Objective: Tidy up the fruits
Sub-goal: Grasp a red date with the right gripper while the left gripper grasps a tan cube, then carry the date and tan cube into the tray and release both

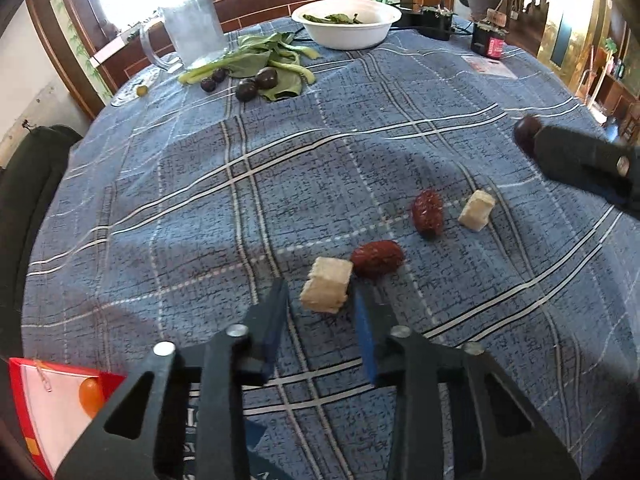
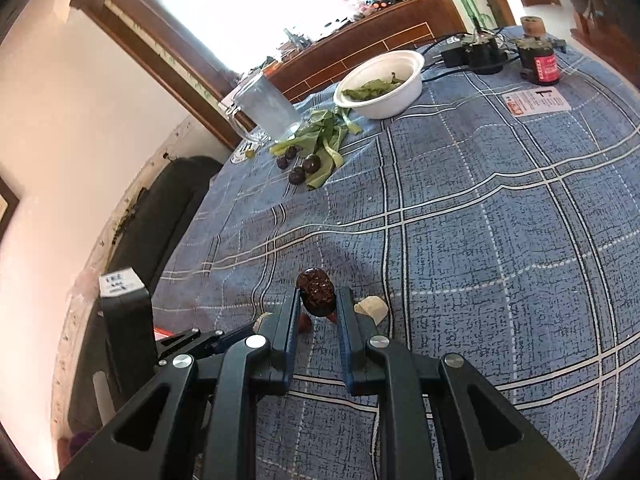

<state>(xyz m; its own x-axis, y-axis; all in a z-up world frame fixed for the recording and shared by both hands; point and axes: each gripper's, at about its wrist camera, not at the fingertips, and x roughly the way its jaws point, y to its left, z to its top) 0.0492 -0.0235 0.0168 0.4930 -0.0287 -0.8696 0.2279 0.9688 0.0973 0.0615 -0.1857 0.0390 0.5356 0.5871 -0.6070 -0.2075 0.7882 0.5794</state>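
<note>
The right tongs (image 2: 316, 300) hold a wrinkled red date (image 2: 315, 291) between their tips, lifted above the table (image 2: 500, 240); the left wrist view shows the same date at the tip of those tongs, over the table's right side. The left tongs (image 1: 320, 300) stand wide, low over the cloth near the front edge, with a pale cube (image 1: 327, 289) just ahead of their tips, between the two fingers but touched by neither as far as can be seen.

Just beside that cube, on its far right, lies a second date (image 1: 377, 257). A third date (image 1: 428, 213) lies a little farther right, with another pale cube (image 1: 476, 210) near it, apart from it.

Toward the far left corner of the table, dark plums (image 1: 246, 90) lie among green leaves (image 1: 260, 60), next to a glass mug (image 1: 196, 24). A white bowl (image 1: 346, 22) with some greens in it stands near the far edge. A dark jar (image 1: 489, 38) with a red label is at the far right, a card (image 1: 488, 65) lying flat near it.

At the near left edge a red box (image 1: 24, 396) shows, with a small orange fruit (image 1: 91, 399) in it.
</note>
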